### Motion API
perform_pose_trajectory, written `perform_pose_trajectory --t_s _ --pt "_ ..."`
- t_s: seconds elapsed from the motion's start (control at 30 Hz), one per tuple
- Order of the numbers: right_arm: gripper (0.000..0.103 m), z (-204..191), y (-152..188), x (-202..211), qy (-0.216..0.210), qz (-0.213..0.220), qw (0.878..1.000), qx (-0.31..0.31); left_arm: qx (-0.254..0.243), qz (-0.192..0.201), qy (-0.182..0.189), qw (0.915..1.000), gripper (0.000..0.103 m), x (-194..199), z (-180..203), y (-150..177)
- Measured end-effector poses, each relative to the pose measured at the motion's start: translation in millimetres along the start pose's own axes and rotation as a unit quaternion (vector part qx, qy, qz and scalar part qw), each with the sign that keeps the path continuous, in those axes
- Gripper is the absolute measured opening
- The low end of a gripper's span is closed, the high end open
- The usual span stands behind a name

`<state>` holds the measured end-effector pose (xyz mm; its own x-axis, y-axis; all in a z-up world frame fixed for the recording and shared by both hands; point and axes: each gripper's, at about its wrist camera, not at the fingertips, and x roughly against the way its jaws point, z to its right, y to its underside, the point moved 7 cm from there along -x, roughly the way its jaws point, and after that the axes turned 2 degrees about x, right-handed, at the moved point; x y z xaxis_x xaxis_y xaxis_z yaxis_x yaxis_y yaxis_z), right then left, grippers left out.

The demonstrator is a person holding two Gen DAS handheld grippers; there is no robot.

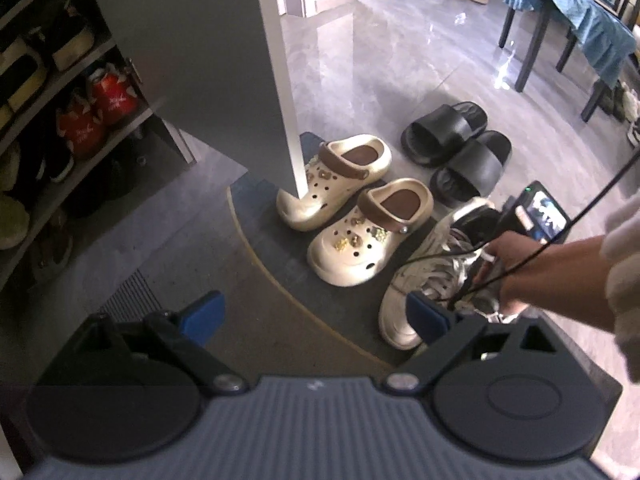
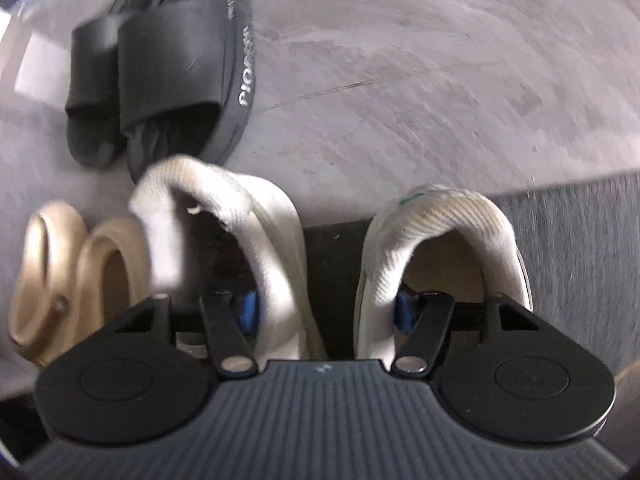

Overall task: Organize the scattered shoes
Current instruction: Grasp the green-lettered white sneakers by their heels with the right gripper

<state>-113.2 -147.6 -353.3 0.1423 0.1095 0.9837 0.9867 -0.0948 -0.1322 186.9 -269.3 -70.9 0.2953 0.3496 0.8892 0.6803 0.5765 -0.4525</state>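
White sneakers (image 2: 276, 240) stand side by side on the mat's (image 2: 580, 232) edge; the right gripper (image 2: 326, 312), half-open, straddles their inner collars from above. Left gripper (image 1: 316, 312) hangs wide, empty.

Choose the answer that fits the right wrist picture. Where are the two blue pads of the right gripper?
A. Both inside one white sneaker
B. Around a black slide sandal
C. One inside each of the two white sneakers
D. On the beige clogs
C: each of the right gripper pads reaches into a different one of the white sneakers, their inner walls between them.
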Motion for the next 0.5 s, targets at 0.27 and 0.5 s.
perform_pose_trajectory --t_s 0.27,0.5 --pt "0.027 14.6 -1.8 22.6 0.002 0.052 0.998 0.034 -0.014 -0.001 0.000 0.9999 0.098 7.4 -3.8 -2.7" --pt "0.026 25.5 23.3 82.6 -0.026 0.124 0.988 0.088 -0.015 0.008 0.002 0.9999 0.098 17.8 -5.9 -9.3"
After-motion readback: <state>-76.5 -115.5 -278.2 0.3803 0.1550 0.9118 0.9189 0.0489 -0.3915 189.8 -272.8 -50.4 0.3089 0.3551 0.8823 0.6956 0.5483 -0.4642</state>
